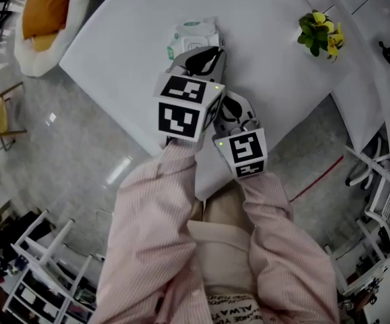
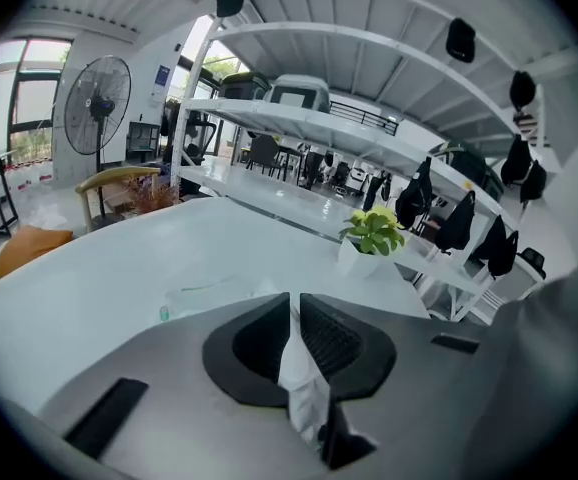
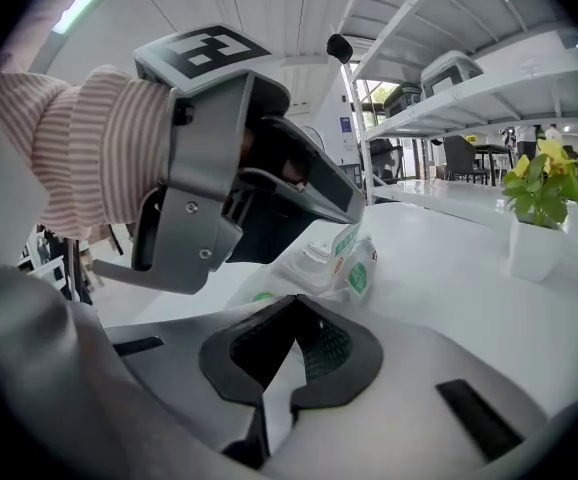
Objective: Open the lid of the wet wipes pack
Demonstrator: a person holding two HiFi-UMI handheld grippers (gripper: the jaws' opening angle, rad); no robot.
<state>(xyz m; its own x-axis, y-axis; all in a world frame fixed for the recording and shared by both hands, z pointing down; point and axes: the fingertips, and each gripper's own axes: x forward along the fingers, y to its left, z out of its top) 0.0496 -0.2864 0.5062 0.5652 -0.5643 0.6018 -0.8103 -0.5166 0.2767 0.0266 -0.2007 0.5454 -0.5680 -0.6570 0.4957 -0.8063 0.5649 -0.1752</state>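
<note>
The left gripper (image 1: pixel 204 58) has its jaws pressed nearly together on a thin, creased white fold. I take this to be the near end of the wipes pack (image 1: pixel 191 34), which lies on the bench (image 1: pixel 269 79) close to its left edge. The step looks like steadying the pack, and the lid appears unopened. The right gripper (image 1: pixel 232 105) is closed on nothing and sits just beside the left one, over the bench's near edge. It would need to part its jaws and catch the lid's lip. Open bench runs rightward to the plant (image 1: pixel 321 32).
</note>
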